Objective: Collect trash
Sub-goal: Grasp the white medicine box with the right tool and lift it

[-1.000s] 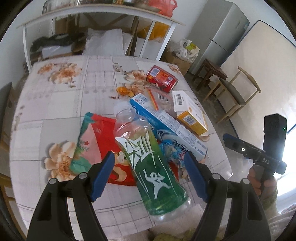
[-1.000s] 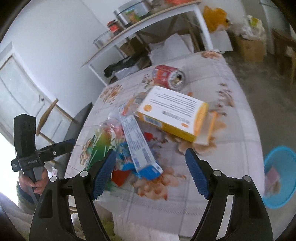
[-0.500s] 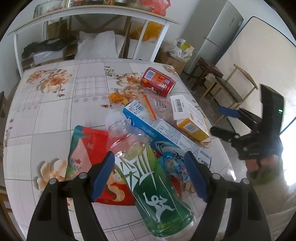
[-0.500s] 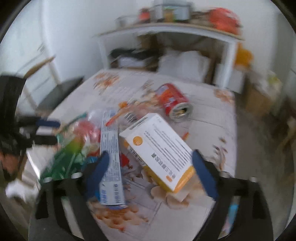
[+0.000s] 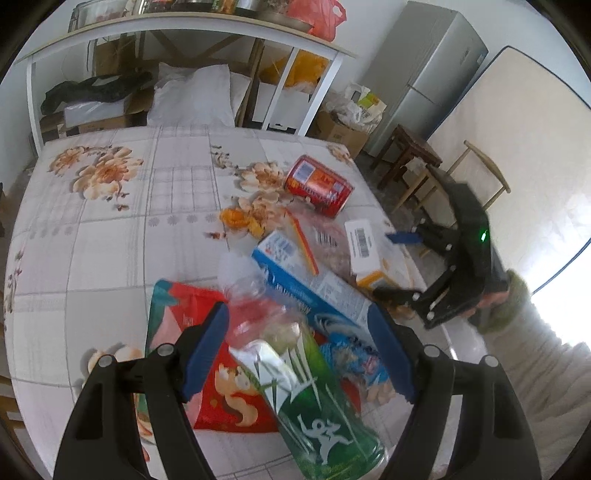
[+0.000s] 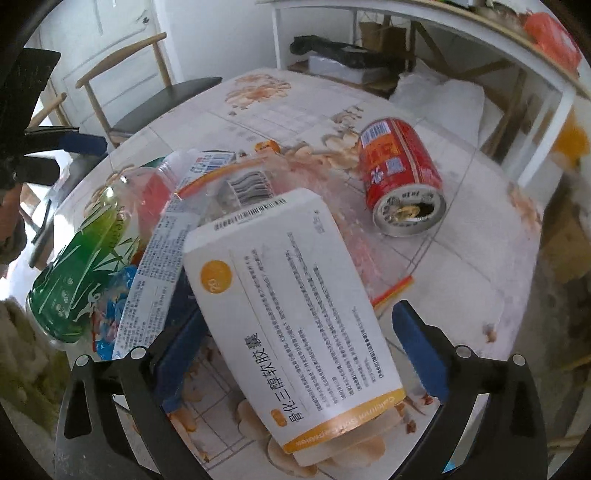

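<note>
Trash is piled on the floral tablecloth [image 5: 110, 229]. A green plastic bottle [image 5: 314, 398] lies between the fingers of my left gripper [image 5: 297, 354], which is open and clear of it on both sides. Under the bottle are a red snack bag [image 5: 221, 387] and a blue-and-white carton [image 5: 314, 291]. My right gripper [image 6: 299, 350] is open and straddles a white-and-orange box [image 6: 295, 306]; the box hides part of its left finger and stands clear of the right one. A red can [image 6: 400, 173] lies on its side beyond the box. The right gripper [image 5: 397, 266] also shows at the table's right edge.
A clear zip bag [image 5: 325, 236], orange peel [image 5: 240, 219] and a blue wrapper [image 5: 354, 362] lie in the pile. A white shelf table [image 5: 184, 26] stands behind. Wooden chairs [image 5: 480, 173] [image 6: 159, 96] stand on both sides, with a stool [image 5: 410, 147] and a fridge [image 5: 424, 74] further back.
My right gripper has rolled upright, widened its jaws and dropped down over the white-and-orange box. The left gripper has crept forward along the bottle.
</note>
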Motion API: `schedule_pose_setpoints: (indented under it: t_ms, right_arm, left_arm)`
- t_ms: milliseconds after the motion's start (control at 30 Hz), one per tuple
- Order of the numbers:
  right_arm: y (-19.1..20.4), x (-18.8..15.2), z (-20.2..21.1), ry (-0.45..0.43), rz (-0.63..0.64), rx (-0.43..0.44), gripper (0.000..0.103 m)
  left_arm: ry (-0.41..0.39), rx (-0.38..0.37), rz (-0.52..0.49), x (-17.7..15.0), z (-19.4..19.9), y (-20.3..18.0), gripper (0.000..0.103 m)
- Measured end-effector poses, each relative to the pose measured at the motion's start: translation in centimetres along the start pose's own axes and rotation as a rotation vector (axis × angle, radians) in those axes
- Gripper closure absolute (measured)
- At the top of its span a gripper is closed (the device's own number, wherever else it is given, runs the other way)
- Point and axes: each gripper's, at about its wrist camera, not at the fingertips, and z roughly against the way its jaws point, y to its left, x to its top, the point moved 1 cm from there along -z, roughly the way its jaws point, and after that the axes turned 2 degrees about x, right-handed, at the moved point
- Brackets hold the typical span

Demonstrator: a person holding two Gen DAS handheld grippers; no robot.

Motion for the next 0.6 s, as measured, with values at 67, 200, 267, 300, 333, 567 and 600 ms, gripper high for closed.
schedule_pose_setpoints:
  t_ms: [67, 200, 267, 300, 333, 567, 600]
  right_arm:
    - [0.0, -0.3, 0.1, -0.016, -0.025, 0.007, 0.016]
    - [-0.2, -0.9, 1.2, -0.059, -0.080, 0.009, 0.020]
    - [-0.3, -1.4, 2.1, -0.082, -0.119, 0.003, 0.022]
    - [-0.5, -1.6, 2.5, -0.094, -0.145, 0.001, 0.022]
    - [-0.7, -1.9, 2.8, -0.103, -0.165, 0.002, 0.023]
    - [-1.6, -5.6, 6.6, -0.205, -0.388, -0.015, 0.024]
    - [-1.7, -6.0, 6.9, -0.215, -0.417, -0.019, 0.024]
  left_arm:
    - [-0.002, -0.011, 0.008, 0.8, 0.0, 0.1, 0.028]
    - [-0.003, -0.040, 0.023, 2.1, -0.2, 0.2, 0.028]
    - [-0.002, -0.055, 0.028, 2.5, -0.3, 0.2, 0.028]
    - [-0.002, -0.060, 0.028, 2.8, -0.4, 0.1, 0.028]
    - [-0.005, -0.064, 0.026, 3.0, -0.4, 0.0, 0.028]
    - [0.010, -0.061, -0.003, 4.2, -1.1, -0.8, 0.028]
    - [0.015, -0.057, -0.010, 4.4, -1.3, -0.9, 0.028]
